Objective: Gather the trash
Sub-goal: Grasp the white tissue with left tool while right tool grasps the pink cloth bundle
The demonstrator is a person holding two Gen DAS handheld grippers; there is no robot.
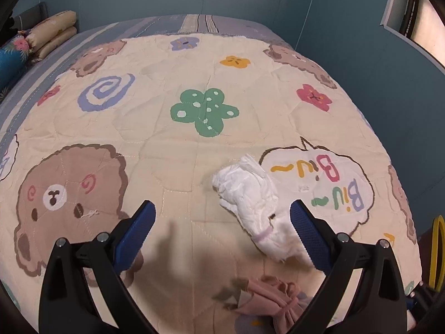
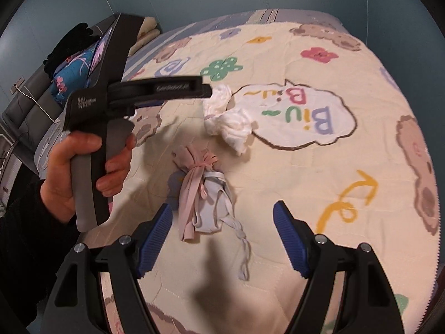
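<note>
Hovering over the cream quilted bedspread (image 1: 194, 150) printed with bears and flowers, I had both of my grippers spread wide and holding nothing. My left gripper (image 1: 222, 222) pointed down at the crumpled white tissue wad (image 1: 250, 194), which lay just inside its right finger (image 1: 308, 236), toward the right and a little far of the gap's middle. The wad's long axis ran from far-left to near-right, ending against that right pad, so I judged a small shift to the right would centre it between the jaws.

My right gripper (image 2: 222, 231) hung above the knotted pink and pale blue cloth bundle (image 2: 203, 194), which lay near its left finger (image 2: 155, 239), with its long axis running near to far. From this view the tissue wad (image 2: 228, 117) sat farther off, just beyond the tip of the left tool held in my left hand (image 2: 80, 172).

By my reckoning the left gripper was the nearer 1 to the tissue, and the right the nearer to the bundle.
</note>
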